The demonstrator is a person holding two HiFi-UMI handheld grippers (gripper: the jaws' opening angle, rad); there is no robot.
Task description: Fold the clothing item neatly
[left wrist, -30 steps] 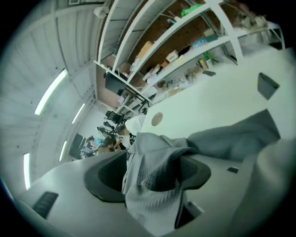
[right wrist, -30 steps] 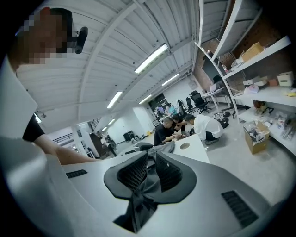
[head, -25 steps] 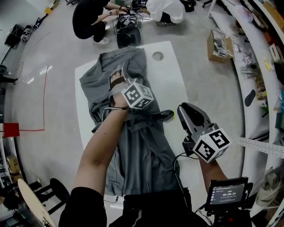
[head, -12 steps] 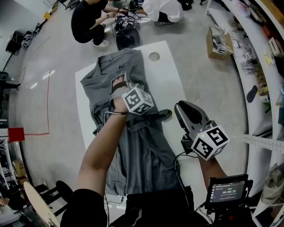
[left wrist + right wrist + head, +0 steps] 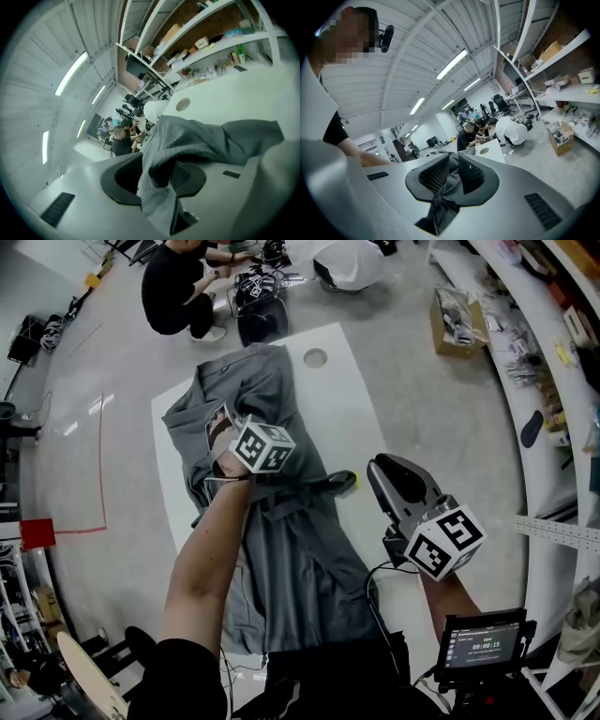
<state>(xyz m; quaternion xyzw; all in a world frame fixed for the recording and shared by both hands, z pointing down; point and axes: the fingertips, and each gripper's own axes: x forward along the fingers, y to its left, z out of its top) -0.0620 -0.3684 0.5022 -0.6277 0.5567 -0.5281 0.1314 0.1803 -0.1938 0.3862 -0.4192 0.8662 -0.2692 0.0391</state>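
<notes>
In the head view the jaws of the left gripper point(image 5: 159, 174) are hidden beneath its marker cube point(image 5: 263, 446), and those of the right gripper point(image 5: 450, 176) are screened by its own grey housing; their state is read from the gripper views only. The near end of the grey garment point(image 5: 300, 559) is cut off by the person's torso at the bottom edge. A small dark object with a green tip point(image 5: 340, 483) lies at the garment's right edge and cannot be identified. The garment lies lengthwise on the white worktop point(image 5: 361, 399), bunched and creased at its middle, its far end just short of a round hole point(image 5: 315, 358) in the worktop. Left gripper: jaws closed on a thick fold of the waffle-textured cloth, which rises out of the grip and drapes across the view — it sits over the upper middle of the garment, the person's left forearm point(image 5: 211, 549) stretched above the cloth. Right gripper: the ribbed pads point(image 5: 435, 176) stand close together with a narrow tuck of dark grey cloth pinched between them; it is held to the right of the garment, above bare worktop. Two people point(image 5: 173, 287) crouch on the floor beyond the far end of the worktop.
</notes>
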